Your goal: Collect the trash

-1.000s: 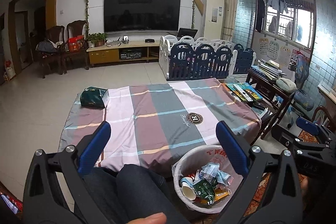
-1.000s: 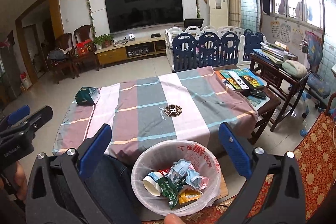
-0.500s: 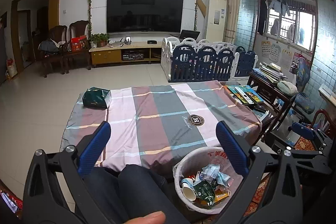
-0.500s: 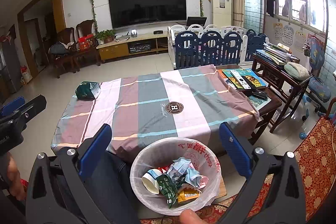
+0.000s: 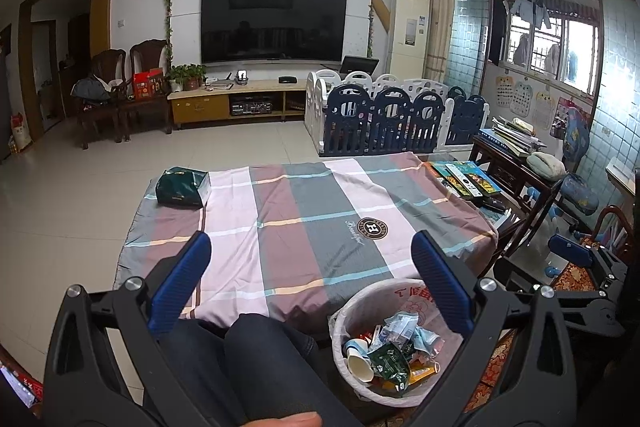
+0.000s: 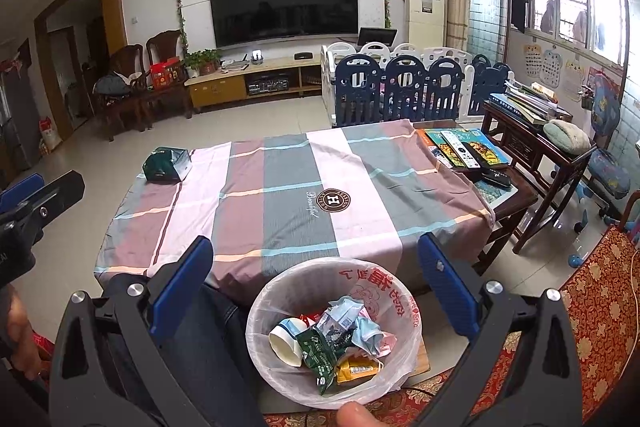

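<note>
A white-lined trash bin (image 6: 256,331) stands on the floor in front of the table and holds a paper cup, green packets and crumpled wrappers (image 6: 332,343). It also shows in the left wrist view (image 5: 340,319). My right gripper (image 6: 316,283) is open and empty just above the bin. My left gripper (image 5: 310,279) is open and empty above the person's knee, left of the bin. A green tissue pack (image 5: 182,187) lies on the far left corner of the striped tablecloth (image 5: 304,219).
Books and remotes (image 6: 464,151) lie on the table's right end. A dark side table (image 6: 536,143) with books stands to the right. A blue and white playpen (image 5: 392,115) is behind the table. The person's legs (image 5: 248,367) are below the left gripper.
Both grippers have risen and tilted up slightly, so the room shows a little higher. Both stay open and empty. The bin and its trash have not moved.
</note>
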`<state>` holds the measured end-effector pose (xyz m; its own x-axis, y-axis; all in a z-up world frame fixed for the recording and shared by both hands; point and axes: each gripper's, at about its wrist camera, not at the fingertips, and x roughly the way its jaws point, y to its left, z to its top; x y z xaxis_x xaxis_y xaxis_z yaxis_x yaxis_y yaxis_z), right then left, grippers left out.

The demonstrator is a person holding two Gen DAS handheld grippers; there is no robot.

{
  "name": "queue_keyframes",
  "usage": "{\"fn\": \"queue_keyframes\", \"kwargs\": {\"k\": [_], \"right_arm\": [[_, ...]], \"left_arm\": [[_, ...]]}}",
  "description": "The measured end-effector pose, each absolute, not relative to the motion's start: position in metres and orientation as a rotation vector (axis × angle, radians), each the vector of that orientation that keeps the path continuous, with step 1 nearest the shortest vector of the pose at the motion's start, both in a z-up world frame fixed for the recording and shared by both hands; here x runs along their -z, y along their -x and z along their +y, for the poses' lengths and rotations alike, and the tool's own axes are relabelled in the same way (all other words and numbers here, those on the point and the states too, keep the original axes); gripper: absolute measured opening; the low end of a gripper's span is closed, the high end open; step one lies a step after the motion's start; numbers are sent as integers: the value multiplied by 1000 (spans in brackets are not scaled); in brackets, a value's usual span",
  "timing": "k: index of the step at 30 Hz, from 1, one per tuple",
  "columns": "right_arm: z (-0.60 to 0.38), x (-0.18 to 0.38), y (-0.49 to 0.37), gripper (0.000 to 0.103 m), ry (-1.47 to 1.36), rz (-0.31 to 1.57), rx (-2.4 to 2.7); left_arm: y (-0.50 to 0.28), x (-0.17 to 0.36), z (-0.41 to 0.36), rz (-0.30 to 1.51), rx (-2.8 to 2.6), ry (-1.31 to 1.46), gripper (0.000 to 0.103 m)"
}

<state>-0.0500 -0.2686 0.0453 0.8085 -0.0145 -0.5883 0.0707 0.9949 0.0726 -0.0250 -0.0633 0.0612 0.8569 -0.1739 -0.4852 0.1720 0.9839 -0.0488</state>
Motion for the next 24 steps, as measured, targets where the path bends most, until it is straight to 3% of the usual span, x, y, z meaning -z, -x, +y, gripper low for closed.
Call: {"fn": "queue_keyframes", "kwargs": {"k": [24], "right_arm": [[-272,-38,46,100,-104,649,40]], "left_arm": [[20,-56,-64,547,182,-10,100]]}}
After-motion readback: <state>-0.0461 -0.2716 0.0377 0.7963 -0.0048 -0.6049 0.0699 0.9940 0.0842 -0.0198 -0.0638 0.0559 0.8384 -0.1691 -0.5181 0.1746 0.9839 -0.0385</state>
